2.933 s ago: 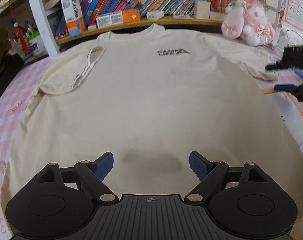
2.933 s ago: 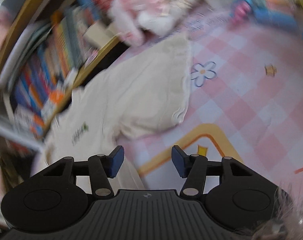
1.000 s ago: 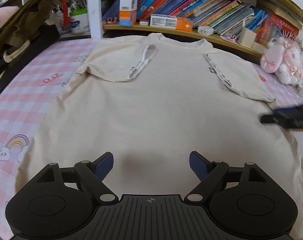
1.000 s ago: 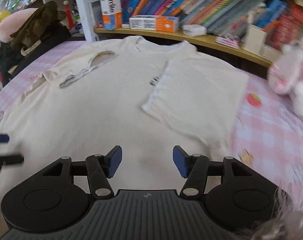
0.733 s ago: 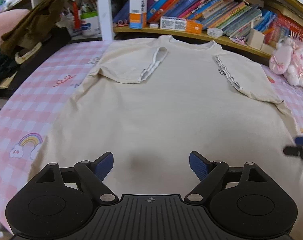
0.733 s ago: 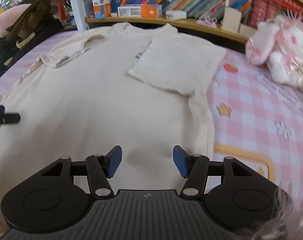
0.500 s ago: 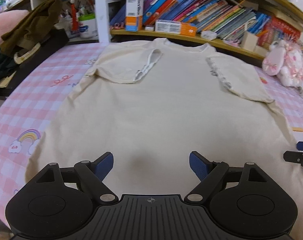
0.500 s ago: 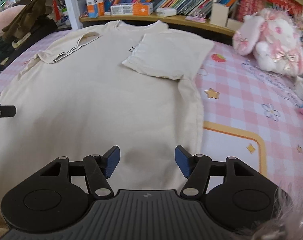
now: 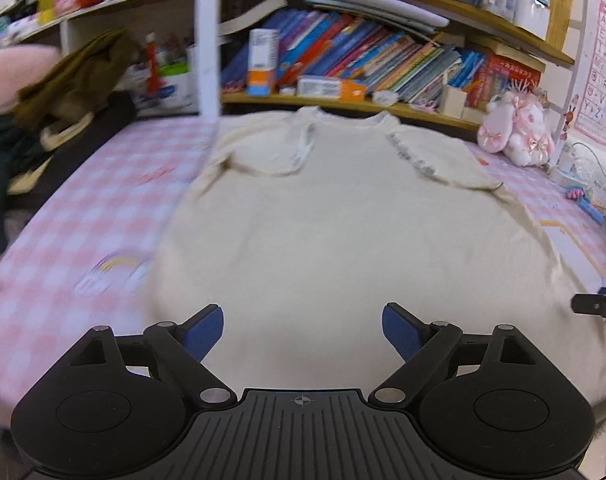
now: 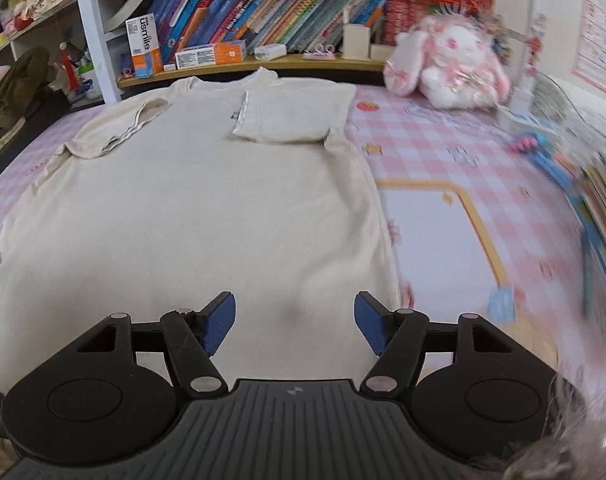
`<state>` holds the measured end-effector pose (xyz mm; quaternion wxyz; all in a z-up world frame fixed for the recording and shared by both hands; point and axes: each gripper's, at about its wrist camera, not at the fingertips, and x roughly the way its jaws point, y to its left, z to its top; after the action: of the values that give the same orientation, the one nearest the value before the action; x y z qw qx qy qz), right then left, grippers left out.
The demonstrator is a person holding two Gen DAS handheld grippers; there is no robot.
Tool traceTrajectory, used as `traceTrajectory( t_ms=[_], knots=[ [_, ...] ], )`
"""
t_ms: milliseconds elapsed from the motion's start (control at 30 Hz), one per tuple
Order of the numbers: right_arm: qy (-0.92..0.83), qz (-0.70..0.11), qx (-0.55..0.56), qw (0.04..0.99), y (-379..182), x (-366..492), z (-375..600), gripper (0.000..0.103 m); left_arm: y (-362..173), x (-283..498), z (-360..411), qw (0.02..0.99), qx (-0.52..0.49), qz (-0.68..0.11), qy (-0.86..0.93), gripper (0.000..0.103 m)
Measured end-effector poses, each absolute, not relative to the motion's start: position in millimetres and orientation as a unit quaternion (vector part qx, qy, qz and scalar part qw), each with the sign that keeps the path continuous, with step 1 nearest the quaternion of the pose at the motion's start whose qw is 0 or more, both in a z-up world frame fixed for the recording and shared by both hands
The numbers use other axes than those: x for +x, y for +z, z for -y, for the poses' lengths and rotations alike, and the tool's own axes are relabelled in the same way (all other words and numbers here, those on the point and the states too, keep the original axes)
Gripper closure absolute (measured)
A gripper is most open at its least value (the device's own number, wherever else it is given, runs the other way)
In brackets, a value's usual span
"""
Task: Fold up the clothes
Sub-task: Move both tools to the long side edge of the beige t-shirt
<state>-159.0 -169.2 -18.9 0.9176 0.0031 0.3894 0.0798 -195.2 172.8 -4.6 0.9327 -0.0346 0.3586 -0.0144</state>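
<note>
- At the near hem of the shirt: left gripper (image 9: 303, 330) has its jaws spread wide with nothing between them, hanging over the lower body of the cream T-shirt (image 9: 343, 232).
- Right gripper (image 10: 294, 326) likewise released, jaws apart and empty, over the hem near the shirt's right side edge.
- T-shirt lies flat, chest up, on the pink checked table (image 10: 443, 168), collar toward the bookshelf (image 10: 263, 66). Left sleeve (image 10: 115, 130) and right sleeve (image 10: 291, 114) are both turned in over the chest; body is at full length.
- Judgement: sleeves are in, so the fold left is along the body. For a clean one, each gripper should take one hem corner, pinch both layers, lift level and together, and keep the side edges parallel while carrying the hem toward the collar.
- Risk: the right side edge is wavy; smooth it or the fold lands skewed.
- Readable writing: white and orange box (image 10: 144, 46) on the shelf reads "usmile". Chest print is mostly covered by the right sleeve, illegible. Book spines too small to read.
</note>
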Motion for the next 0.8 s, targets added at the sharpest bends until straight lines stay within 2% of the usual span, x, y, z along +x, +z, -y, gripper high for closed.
traceTrajectory(
  t_ms=[333,800],
  knots=[
    [0.012,-0.400,0.039,0.916,-29.3,-246.8,153.7,0.037,-6.3,-252.3,-232.9,0.935,-0.058,-0.351,0.010,0.014],
    [-0.026,-0.404,0.056,0.913,-30.7,-269.0,166.7,0.037,-18.7,-262.2,-261.5,0.925,-0.089,-0.368,0.037,0.014]
  ],
)
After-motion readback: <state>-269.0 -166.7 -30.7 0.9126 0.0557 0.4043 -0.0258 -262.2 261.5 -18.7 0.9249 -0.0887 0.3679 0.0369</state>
